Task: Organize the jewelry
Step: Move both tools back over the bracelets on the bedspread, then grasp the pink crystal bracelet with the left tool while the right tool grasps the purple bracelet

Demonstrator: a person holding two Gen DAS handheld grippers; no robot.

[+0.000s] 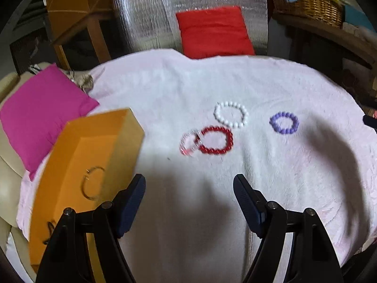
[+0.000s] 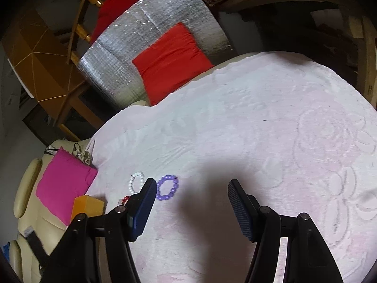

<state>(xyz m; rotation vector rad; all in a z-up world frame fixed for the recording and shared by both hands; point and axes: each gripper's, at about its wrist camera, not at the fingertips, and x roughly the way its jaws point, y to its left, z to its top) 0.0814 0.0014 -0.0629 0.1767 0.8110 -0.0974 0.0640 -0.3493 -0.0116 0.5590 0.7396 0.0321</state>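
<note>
Several bead bracelets lie on a pale pink towel (image 1: pixel 165 94): a white one (image 1: pixel 231 114), a red one (image 1: pixel 215 140), a clear pink one (image 1: pixel 188 142) overlapping the red, and a purple one (image 1: pixel 284 122). An orange box (image 1: pixel 94 141) stands at the left with a thin metal hoop (image 1: pixel 92 183) inside. My left gripper (image 1: pixel 189 184) is open and empty above the towel, short of the bracelets. My right gripper (image 2: pixel 192 186) is open and empty, with the purple bracelet (image 2: pixel 167 187) and white bracelet (image 2: pixel 136 182) by its left finger.
A magenta cushion (image 1: pixel 42 108) lies left of the box and a red cushion (image 1: pixel 213 31) at the towel's far edge. Silver foil sheet (image 1: pixel 188 4), a wicker basket (image 1: pixel 311 0) and wooden furniture (image 1: pixel 77 11) stand behind. Cream upholstery (image 2: pixel 30 188) borders the towel's left.
</note>
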